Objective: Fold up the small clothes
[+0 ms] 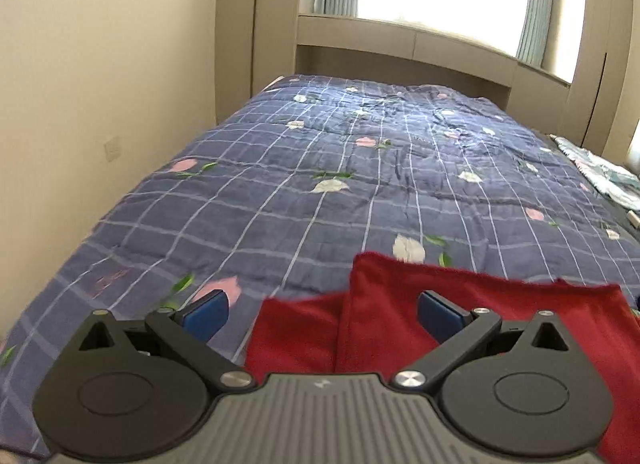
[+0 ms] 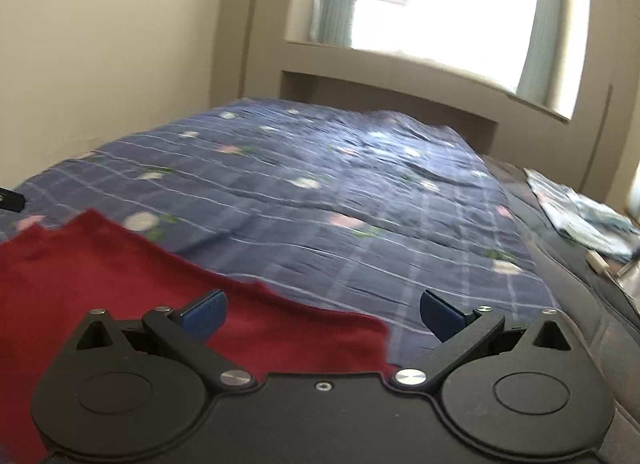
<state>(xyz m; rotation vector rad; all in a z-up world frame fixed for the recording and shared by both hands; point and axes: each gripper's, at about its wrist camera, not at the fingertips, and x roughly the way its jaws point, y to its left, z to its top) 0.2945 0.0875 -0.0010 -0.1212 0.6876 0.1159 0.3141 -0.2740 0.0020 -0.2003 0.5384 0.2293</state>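
Observation:
A dark red garment (image 1: 472, 304) lies on the blue checked floral quilt (image 1: 320, 191) at the near end of the bed, with one layer folded over another. My left gripper (image 1: 322, 314) hovers open above its left part, blue pads wide apart and nothing between them. In the right wrist view the red garment (image 2: 100, 276) spreads from the lower left under the gripper. My right gripper (image 2: 322, 312) is open over the garment's right edge, and its right fingertip (image 2: 440, 314) is over bare quilt (image 2: 360, 203). The garment's near part is hidden behind both gripper bodies.
A light blue patterned cloth (image 2: 580, 219) lies at the bed's right edge. A beige wall (image 1: 80, 83) runs along the left side. A headboard shelf (image 1: 400, 47) and bright window stand at the far end. A dark object (image 2: 10, 199) pokes in at the left edge.

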